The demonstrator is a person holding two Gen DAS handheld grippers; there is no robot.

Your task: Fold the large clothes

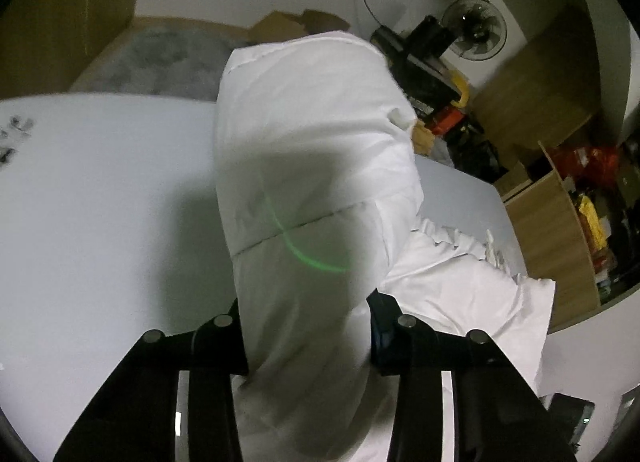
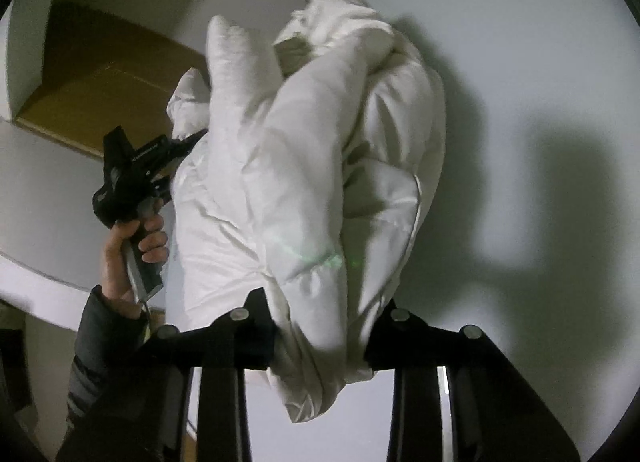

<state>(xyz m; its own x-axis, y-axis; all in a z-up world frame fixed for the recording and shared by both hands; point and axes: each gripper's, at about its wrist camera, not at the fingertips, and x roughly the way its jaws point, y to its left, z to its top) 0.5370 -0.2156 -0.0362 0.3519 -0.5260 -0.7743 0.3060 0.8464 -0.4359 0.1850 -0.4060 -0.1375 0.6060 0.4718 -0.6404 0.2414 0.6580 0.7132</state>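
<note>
A large white padded garment [image 1: 316, 149] hangs lifted above the white table [image 1: 100, 189]. In the left wrist view my left gripper [image 1: 306, 338] is shut on a thick fold of it, and part of the garment [image 1: 472, 278] still lies on the table at the right. In the right wrist view my right gripper [image 2: 320, 326] is shut on another bunched part of the same garment [image 2: 312, 165]. The left gripper [image 2: 160, 165] also shows there at the left, held by a hand, its fingertips buried in the fabric.
Cardboard boxes [image 2: 104, 93] stand beyond the table. A fan [image 1: 476, 27], a dark cluttered shelf [image 1: 432, 77] and wooden crates with red and yellow items [image 1: 576, 197] are at the right. Small dark items [image 1: 14, 133] lie on the table's left edge.
</note>
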